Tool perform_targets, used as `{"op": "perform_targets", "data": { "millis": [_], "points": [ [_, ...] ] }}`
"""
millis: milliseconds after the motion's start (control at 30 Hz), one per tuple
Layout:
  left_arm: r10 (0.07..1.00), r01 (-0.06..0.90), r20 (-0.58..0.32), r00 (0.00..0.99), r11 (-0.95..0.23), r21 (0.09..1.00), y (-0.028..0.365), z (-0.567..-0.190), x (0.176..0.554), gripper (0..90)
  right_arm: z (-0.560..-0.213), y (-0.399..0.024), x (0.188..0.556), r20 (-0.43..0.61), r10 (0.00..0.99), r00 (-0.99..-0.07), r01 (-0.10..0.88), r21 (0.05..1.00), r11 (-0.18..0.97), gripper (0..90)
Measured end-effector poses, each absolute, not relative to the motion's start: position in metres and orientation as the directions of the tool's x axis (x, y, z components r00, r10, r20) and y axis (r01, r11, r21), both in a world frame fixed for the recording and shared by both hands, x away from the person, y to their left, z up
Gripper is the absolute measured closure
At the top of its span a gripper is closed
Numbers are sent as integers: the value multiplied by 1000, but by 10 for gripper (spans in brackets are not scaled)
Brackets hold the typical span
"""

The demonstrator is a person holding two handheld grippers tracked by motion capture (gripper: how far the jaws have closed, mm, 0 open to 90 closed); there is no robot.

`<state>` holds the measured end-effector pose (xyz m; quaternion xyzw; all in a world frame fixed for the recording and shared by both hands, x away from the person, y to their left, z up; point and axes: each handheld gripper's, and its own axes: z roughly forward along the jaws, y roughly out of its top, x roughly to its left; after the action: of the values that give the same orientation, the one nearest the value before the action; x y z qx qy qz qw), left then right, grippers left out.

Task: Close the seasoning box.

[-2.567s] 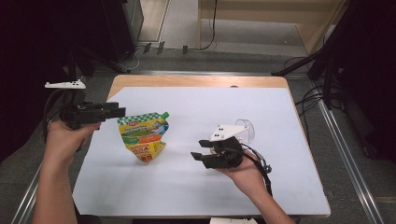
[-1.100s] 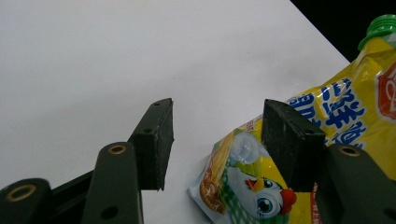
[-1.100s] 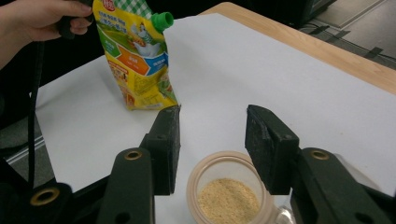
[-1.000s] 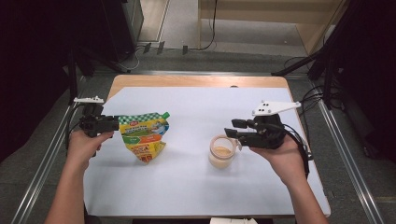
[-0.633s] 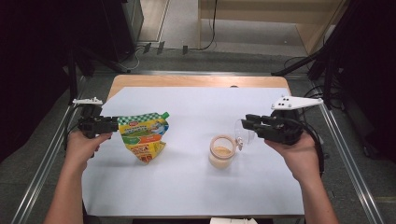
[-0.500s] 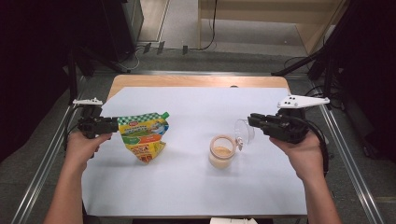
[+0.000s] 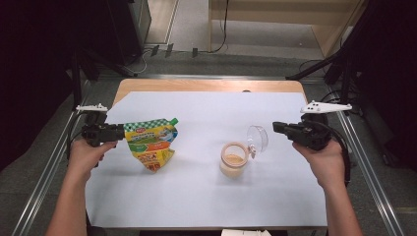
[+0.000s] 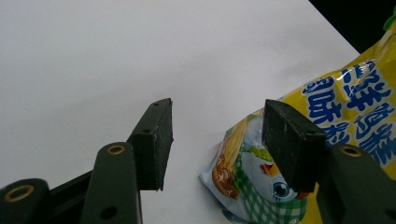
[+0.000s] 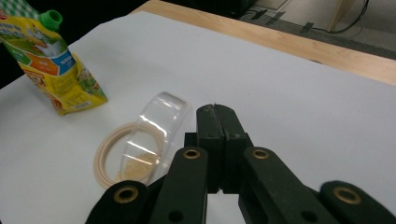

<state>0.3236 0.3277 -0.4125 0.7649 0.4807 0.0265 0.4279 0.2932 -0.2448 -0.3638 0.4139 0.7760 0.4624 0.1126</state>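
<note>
left gripper (image 7: pixel 118 132): jaws apart, holding nothing, pouch (image 7: pixel 150 142) at its 3 o'clock | right gripper (image 7: pixel 276 128): just squeezed closed, empty, jar (image 7: pixel 233 159) at its 8 o'clock

At frame centre we note a white sheet (image 7: pixel 196 196) covering the wooden table (image 7: pixel 206 84). Cables (image 7: pixel 216 46) trail on the grey floor, top centre; pale wooden furniture (image 7: pixel 295 14) upper right.

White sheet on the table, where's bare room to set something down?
Free: the far strip of the white sheet, the near strip along the front edge, and the gap between pouch and jar. Crowded: beside the jar's open lid.
</note>
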Motion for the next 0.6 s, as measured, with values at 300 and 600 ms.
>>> {"op": "perform_targets", "data": {
  "millis": [300, 600],
  "points": [
    [753, 714, -371, 543, -181, 677, 325, -414, 325, 440, -389, -247, 303, 227, 761, -607, 579, 783, 228, 900],
    [748, 711, -366, 554, -196, 675, 322, -416, 325, 432, -409, -242, 311, 253, 760, -598, 609, 760, 226, 900]
  ]
}}
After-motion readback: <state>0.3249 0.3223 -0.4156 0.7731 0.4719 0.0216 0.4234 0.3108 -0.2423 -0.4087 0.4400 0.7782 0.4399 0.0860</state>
